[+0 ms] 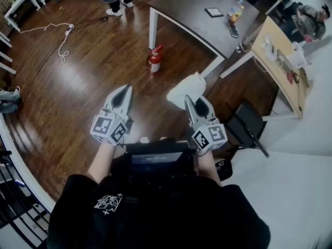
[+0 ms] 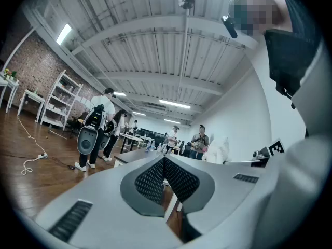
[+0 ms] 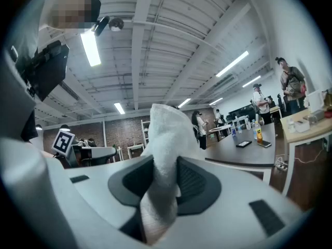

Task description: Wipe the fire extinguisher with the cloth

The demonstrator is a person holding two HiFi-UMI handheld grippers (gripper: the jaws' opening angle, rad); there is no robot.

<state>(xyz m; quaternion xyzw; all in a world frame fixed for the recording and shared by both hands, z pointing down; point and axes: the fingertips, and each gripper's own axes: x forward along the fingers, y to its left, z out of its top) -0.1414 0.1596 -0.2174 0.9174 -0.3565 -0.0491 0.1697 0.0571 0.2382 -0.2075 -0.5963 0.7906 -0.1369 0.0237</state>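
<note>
A red fire extinguisher (image 1: 154, 60) stands upright on the wooden floor beside the leg of a dark table (image 1: 197, 19), well ahead of both grippers. My right gripper (image 1: 191, 100) is shut on a white cloth (image 1: 185, 90), which sticks out past its tip; in the right gripper view the cloth (image 3: 163, 154) rises folded between the jaws. My left gripper (image 1: 125, 91) is shut and holds nothing, its jaws meeting at the tip (image 2: 164, 160). Both grippers are held at waist height, pointing forward and up.
A white cable with a power strip (image 1: 65, 33) trails on the floor at the left. A person's legs (image 1: 118, 4) stand at the back. A wooden desk (image 1: 284, 61) with a seated person is at the right, a black chair (image 1: 248, 123) beside me.
</note>
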